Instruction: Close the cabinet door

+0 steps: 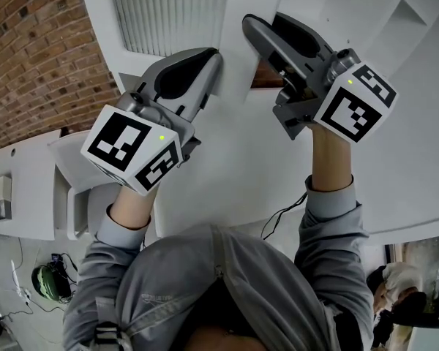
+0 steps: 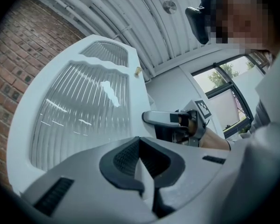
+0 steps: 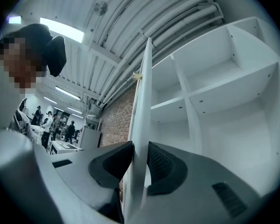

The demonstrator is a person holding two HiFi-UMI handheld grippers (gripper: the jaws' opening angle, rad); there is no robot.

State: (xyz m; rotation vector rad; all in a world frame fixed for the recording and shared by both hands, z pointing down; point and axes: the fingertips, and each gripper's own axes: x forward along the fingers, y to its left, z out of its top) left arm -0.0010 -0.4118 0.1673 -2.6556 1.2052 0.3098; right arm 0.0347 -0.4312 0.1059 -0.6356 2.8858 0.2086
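Note:
The white cabinet door (image 1: 168, 13), with a ribbed glass panel (image 2: 84, 111), stands open in front of the white shelves (image 3: 214, 92). My right gripper (image 1: 263, 22) straddles the door's free edge (image 3: 141, 106). Its dark pads (image 3: 113, 164) lie against both faces, so my right gripper (image 3: 140, 157) is shut on the door. A small brass knob (image 3: 137, 76) sticks out higher up the edge. My left gripper (image 1: 211, 61) sits just left of that edge, on the glass side. In its own view the left gripper's tips (image 2: 139, 141) meet, with nothing seen between them. Whether they touch the door is unclear.
A brick wall (image 1: 29, 50) runs along the left, behind the door. Low white furniture (image 1: 22, 189) stands at the lower left, and a green helmet (image 1: 47, 284) lies on the floor. Several people (image 3: 42, 120) stand far back in the room. Windows (image 2: 224, 78) show behind me.

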